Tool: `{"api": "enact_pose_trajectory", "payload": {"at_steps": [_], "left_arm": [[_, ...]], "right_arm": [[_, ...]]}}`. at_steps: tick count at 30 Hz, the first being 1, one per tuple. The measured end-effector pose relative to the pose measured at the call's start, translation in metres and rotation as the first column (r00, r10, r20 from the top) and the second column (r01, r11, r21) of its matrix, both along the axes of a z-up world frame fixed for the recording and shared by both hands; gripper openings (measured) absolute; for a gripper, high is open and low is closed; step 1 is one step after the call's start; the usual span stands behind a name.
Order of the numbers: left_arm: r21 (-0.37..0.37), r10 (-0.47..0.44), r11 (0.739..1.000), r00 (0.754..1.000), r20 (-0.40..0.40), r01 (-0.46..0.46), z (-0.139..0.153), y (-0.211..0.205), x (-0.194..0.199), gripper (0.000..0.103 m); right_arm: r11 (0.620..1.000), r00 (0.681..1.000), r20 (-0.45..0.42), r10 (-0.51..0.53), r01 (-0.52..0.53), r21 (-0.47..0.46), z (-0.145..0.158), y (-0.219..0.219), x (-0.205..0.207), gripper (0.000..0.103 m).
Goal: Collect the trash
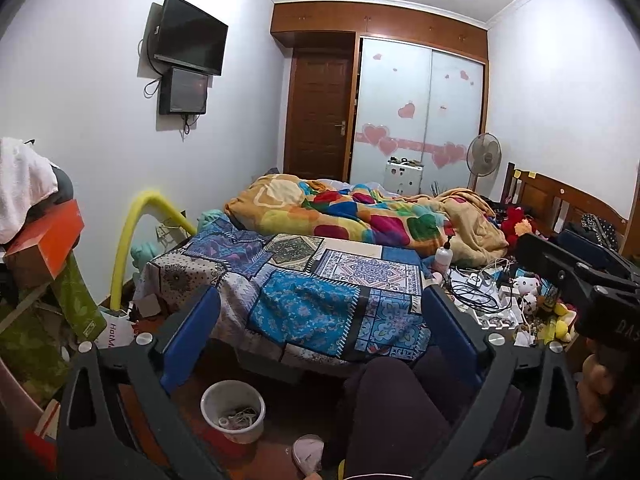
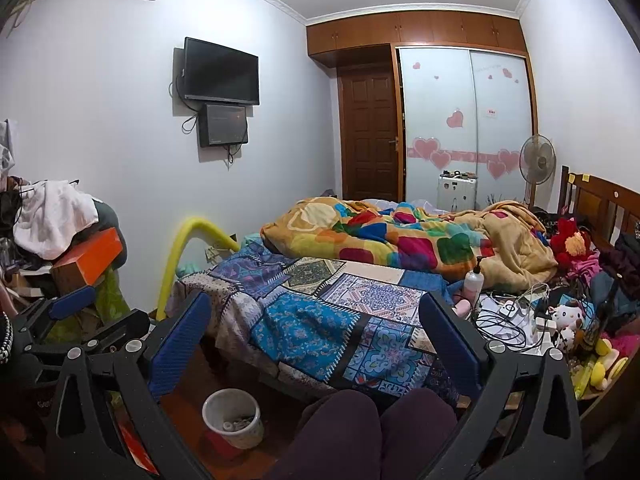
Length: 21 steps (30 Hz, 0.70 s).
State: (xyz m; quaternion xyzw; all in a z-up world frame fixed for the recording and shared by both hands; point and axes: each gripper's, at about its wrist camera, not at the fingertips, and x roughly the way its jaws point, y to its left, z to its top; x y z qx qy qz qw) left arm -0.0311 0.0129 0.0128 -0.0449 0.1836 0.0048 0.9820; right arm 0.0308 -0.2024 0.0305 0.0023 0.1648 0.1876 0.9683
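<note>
While spread wide, both hand-held grippers (image 1: 320, 320) (image 2: 316, 328) above white bin (image 1: 232, 410).

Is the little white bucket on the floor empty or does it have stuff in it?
Not empty. The white bucket stands upright by the bed, and pale scraps lie in its bottom. It is far from full.

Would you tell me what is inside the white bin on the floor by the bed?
The white bin holds a shallow layer of small pale scraps at the bottom; most of it is unfilled. Its near wall hides part of the bottom, and the scraps are too small to identify.
</note>
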Motion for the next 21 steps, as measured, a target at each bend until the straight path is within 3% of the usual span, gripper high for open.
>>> {"api": "enact_pose_trajectory", "payload": {"at_steps": [21], "left_arm": [[-0.027, -0.012, 1.0, 1.0, -0.01, 0.012, 0.002, 0.01, 0.002, 0.101]], "right_arm": [[1.0, 1.0, -0.014, 0.019, -0.019, 0.0, -0.002, -0.005, 0.006, 0.103]]}}
